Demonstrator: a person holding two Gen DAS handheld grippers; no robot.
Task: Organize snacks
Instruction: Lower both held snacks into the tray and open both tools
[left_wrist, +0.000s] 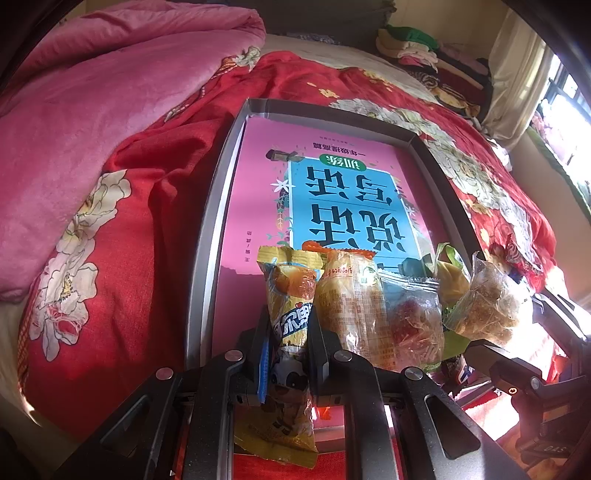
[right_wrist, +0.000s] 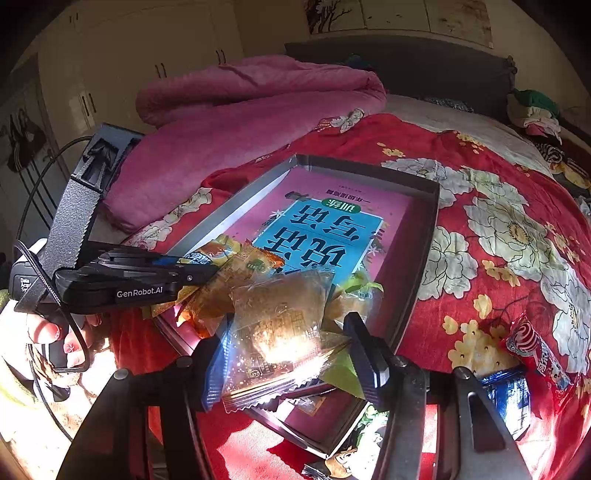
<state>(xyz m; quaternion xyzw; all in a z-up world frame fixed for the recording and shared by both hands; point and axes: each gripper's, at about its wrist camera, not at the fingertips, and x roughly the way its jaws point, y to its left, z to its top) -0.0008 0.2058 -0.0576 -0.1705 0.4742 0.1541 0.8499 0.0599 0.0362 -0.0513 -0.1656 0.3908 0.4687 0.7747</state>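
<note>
Left wrist view: the left gripper (left_wrist: 286, 332) is clamped on a yellow snack packet (left_wrist: 290, 314), held over the near end of the grey tray (left_wrist: 218, 192), where an orange packet (left_wrist: 347, 295) and other wrapped snacks are lined up on a pink book (left_wrist: 258, 177). Right wrist view: the right gripper (right_wrist: 288, 354) is closed on a clear crumbly-snack packet (right_wrist: 277, 325) above the same tray end (a red-and-white candy (right_wrist: 535, 350) lies apart on the red floral quilt (right_wrist: 498, 229)). Placement appears in hand; lowering both packets beside the row and releasing is judged next.
</note>
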